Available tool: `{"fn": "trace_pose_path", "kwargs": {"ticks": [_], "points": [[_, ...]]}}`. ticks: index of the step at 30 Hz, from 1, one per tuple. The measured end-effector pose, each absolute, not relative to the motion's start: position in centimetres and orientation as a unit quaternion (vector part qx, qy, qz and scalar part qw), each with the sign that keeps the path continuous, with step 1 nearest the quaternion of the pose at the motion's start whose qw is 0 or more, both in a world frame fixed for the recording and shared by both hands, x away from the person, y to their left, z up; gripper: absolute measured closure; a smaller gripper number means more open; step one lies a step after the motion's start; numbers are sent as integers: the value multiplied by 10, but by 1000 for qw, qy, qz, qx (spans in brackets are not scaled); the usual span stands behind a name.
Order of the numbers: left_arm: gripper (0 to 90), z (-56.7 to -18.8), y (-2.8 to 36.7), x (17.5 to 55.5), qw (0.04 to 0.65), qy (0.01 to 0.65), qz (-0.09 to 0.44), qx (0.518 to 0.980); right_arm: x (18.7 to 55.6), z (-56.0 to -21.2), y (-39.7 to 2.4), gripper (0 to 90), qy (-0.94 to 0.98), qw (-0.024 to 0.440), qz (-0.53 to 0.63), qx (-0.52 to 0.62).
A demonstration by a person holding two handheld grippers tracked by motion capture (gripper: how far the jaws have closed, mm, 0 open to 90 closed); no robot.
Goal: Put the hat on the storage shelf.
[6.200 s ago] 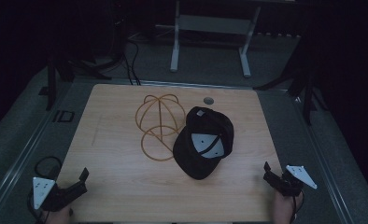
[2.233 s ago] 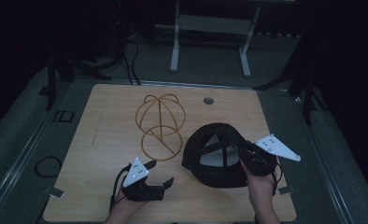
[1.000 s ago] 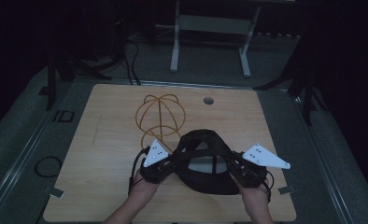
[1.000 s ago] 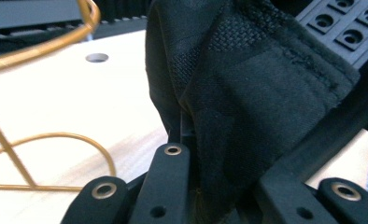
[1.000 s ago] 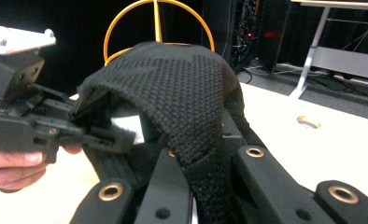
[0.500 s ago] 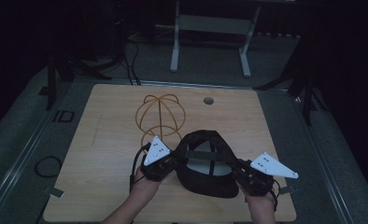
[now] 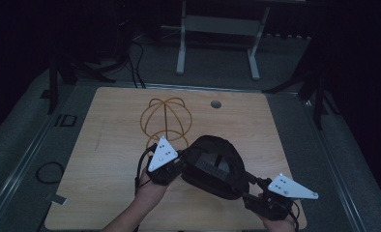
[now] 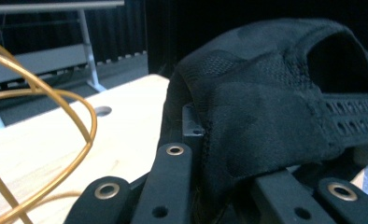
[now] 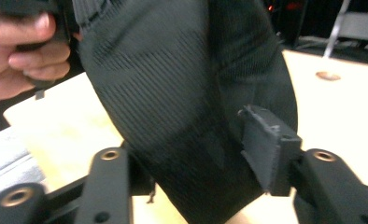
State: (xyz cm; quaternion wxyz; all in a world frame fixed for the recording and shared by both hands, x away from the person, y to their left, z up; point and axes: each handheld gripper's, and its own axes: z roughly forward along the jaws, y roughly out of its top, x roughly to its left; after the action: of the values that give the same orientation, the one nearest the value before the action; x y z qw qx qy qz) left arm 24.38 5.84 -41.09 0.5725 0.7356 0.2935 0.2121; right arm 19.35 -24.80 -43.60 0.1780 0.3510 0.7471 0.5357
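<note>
You have the black cap (image 7: 212, 166) held between both tools above the near middle of the wooden table (image 7: 106, 145), just in front of the gold wire stand (image 7: 167, 118). Your left gripper (image 7: 179, 164) is clamped on the cap's left edge; in the left gripper view the fabric (image 8: 266, 102) sits pinched between the jaws, with the wire hoop (image 8: 42, 112) off to the side. Your right gripper (image 7: 249, 186) grips the brim end, and the right gripper view shows the dark ribbed cloth (image 9: 173, 107) running down between its two jaws, with your left hand (image 9: 18, 46) behind it. Compared with half a second ago, your right hand has dropped back toward the near right corner, so the cap is now stretched out longer and slanted from upper left to lower right. Your left hand has barely shifted. Six seconds back, the cap lay flat beside the stand and both tools waited at the near corners.
</note>
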Motion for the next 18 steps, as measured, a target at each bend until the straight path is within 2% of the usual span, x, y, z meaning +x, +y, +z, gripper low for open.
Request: {"fn": "trace_pose_path", "kwargs": {"ticks": [3, 6, 18], "points": [[880, -410, 56, 240, 570, 284, 226, 738, 190, -439, -250, 458, 748, 167, 536, 353], [880, -403, 59, 239, 577, 280, 230, 732, 184, -444, -249, 396, 768, 156, 521, 338], [880, -379, 81, 234, 623, 251, 227, 705, 169, -444, -266, 391, 774, 127, 531, 320]]}}
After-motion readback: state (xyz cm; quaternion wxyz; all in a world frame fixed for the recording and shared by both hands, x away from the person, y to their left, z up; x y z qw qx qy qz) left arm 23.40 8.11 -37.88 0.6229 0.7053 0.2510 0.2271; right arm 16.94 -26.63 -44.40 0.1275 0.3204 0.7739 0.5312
